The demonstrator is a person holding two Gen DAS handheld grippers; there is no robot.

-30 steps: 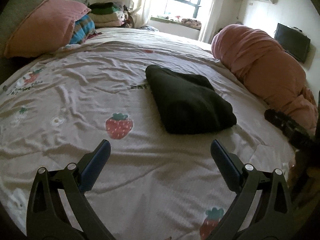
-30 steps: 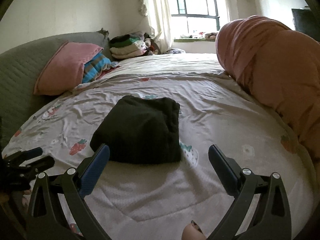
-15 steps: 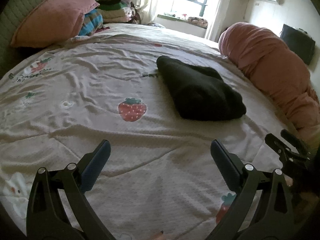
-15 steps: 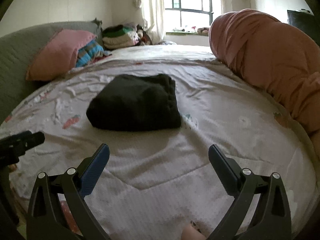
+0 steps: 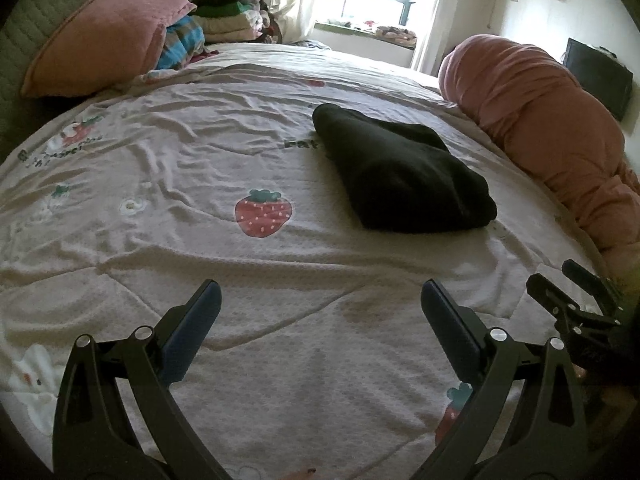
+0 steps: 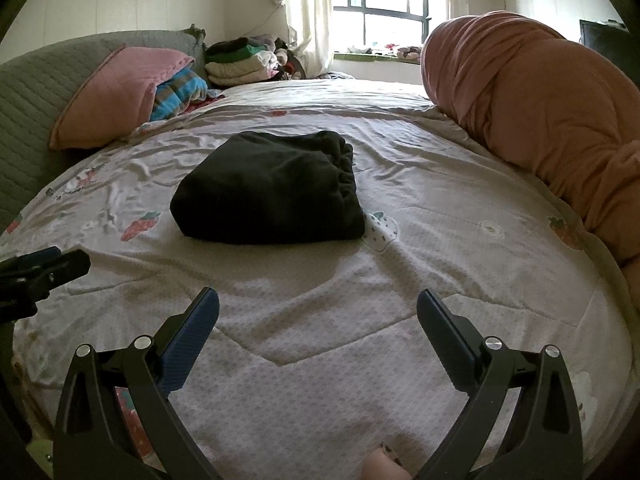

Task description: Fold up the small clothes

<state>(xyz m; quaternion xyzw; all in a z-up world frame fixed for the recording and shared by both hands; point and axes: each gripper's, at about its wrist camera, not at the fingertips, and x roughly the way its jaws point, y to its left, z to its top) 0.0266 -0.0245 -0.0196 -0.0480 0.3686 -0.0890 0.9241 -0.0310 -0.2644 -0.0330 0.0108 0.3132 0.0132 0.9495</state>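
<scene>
Left wrist view: my left gripper [image 5: 320, 300] hangs over the pale quilted bedspread with strawberry prints [image 5: 160, 240], blue-padded fingers [image 5: 192, 320] spread wide, nothing between them.
Garment: the folded black knit garment [image 5: 404, 176] lies ahead and to the right, well apart from my fingertips, flat on the bedspread, its near edge a rounded fold.
Open room: bare bedspread runs from my fingers to the garment and far out to the left.
Right edge: a rolled salmon-pink duvet [image 5: 540, 120] lies along the bed's side, near the garment but not touching it.
Far left: a pink square pillow [image 5: 104, 40] leans on the grey headboard.
My other claw: the right gripper [image 5: 576, 300] shows at the right border.

Right wrist view: my right gripper [image 6: 318, 304] is also held apart and empty over the bedspread [image 6: 440, 200].
Garment: the black bundle [image 6: 272, 192] sits straight ahead, gathered edge on its right side.
Open room: clear bedspread between fingers and garment, and a strip between it and the duvet [image 6: 540, 100].
Left edge: the left gripper [image 6: 44, 264] pokes in.
Bottom: a fingertip [image 6: 382, 466] shows.
</scene>
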